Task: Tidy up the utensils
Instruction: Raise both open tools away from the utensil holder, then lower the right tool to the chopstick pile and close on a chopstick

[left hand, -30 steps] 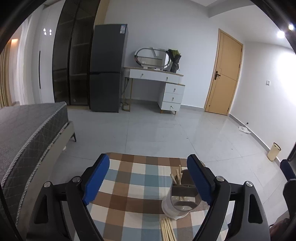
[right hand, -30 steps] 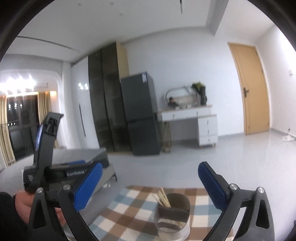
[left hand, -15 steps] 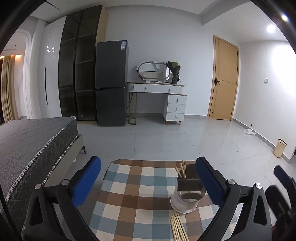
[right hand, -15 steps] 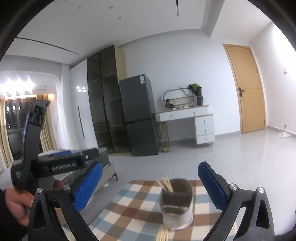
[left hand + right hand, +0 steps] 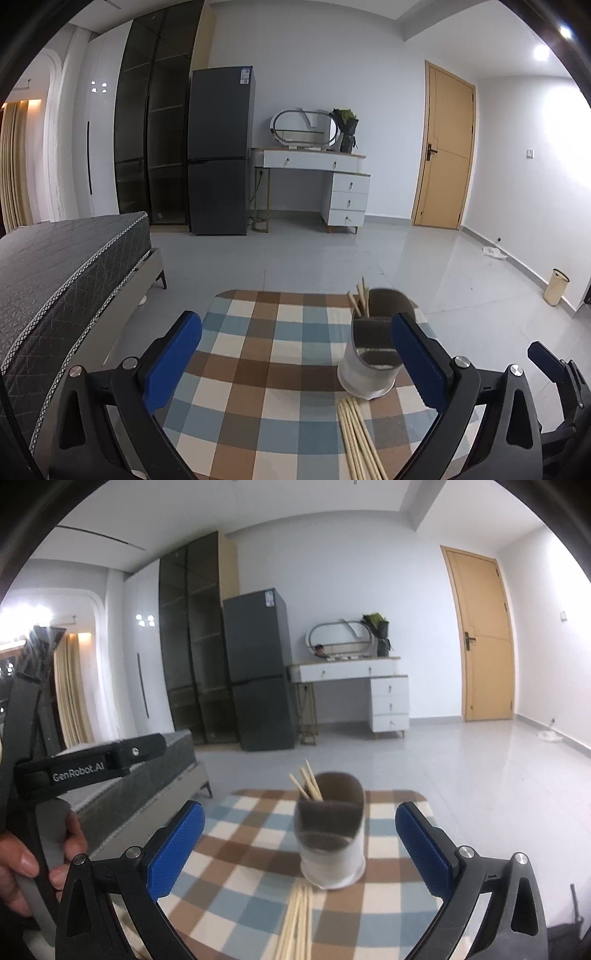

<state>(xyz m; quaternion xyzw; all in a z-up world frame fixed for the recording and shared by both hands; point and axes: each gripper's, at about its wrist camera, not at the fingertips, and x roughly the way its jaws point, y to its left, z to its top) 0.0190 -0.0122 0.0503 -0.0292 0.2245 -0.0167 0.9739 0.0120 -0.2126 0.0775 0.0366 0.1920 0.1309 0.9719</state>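
A brown and white utensil holder [image 5: 373, 354] [image 5: 330, 834] stands upright on a small table with a checked cloth [image 5: 266, 373] [image 5: 236, 856]. A few wooden chopsticks [image 5: 360, 299] [image 5: 306, 784] stick up out of its left side. A loose bundle of chopsticks [image 5: 358, 443] [image 5: 295, 923] lies flat on the cloth just in front of the holder. My left gripper [image 5: 295, 365] hovers above the cloth, open and empty, the holder by its right finger. My right gripper [image 5: 299, 849] is open too, with the holder standing beyond and between its blue pads, untouched.
The table's far edge [image 5: 295, 292] drops to a grey tiled floor. A grey bed [image 5: 55, 266] stands at the left. A dark fridge [image 5: 219, 151], a white dresser [image 5: 321, 184] and a wooden door [image 5: 445, 155] line the far wall. A person's hand [image 5: 22, 864] holds the left gripper's handle.
Both grippers have sunk toward the table, so the holder and the loose chopsticks sit higher and larger in view. The left gripper's jaws have spread wider.
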